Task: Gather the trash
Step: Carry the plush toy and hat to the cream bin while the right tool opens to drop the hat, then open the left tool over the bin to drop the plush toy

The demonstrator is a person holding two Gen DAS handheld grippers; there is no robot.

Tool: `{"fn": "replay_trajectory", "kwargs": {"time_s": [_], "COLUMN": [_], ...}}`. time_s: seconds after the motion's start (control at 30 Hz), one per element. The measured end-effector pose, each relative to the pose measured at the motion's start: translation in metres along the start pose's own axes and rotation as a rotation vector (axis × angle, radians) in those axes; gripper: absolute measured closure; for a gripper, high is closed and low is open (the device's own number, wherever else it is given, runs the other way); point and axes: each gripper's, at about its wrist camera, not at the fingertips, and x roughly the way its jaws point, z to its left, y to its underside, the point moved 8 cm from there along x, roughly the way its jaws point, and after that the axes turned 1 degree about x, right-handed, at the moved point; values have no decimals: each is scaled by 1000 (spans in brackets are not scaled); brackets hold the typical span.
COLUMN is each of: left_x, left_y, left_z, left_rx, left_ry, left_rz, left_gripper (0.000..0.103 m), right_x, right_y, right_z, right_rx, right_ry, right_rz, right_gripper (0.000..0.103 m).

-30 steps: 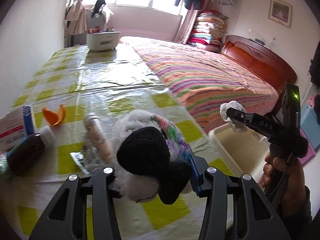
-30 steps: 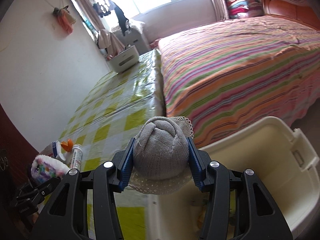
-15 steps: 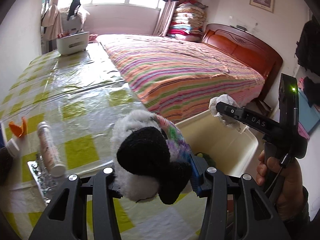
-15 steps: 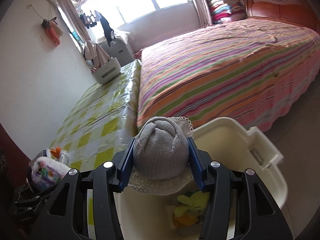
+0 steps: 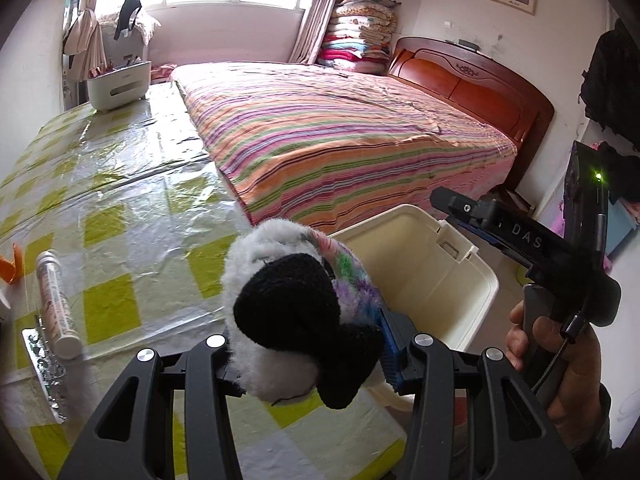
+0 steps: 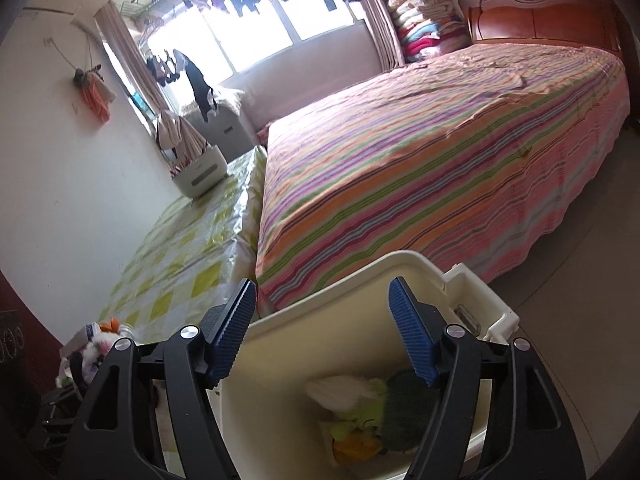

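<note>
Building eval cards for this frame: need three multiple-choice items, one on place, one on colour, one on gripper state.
1. Where is the cream bin?
A. on the bed
B. on the floor, beside the table
C. on the table

2. Colours of the plush toy?
A. plain red
B. white and black with coloured patches
C. all brown

3. State of the right gripper?
A. open and empty
B. shut on a sock
C. shut on a bottle

Key: 1 B, it sits below the table edge; 2 B, seen in the left gripper; 3 A, its jaws have just been opening, nothing between.

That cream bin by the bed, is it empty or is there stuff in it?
Not empty. The cream bin holds soft white, green and yellow items at its bottom.
</note>
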Motion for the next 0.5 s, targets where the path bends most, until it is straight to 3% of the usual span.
{"fn": "replay_trajectory", "kwargs": {"time_s": [0.5], "left_x": [26], "left_y": [-3], "left_z": [-37], "left_rx": [56], "left_ry": [41], "left_rz": [32], "left_gripper": [54], "right_x": [-13], "right_y": [-10], "right_z": [-21], "right_rx": [56], "right_ry": [3], "right_rz": [-67], "right_gripper": [34]}}
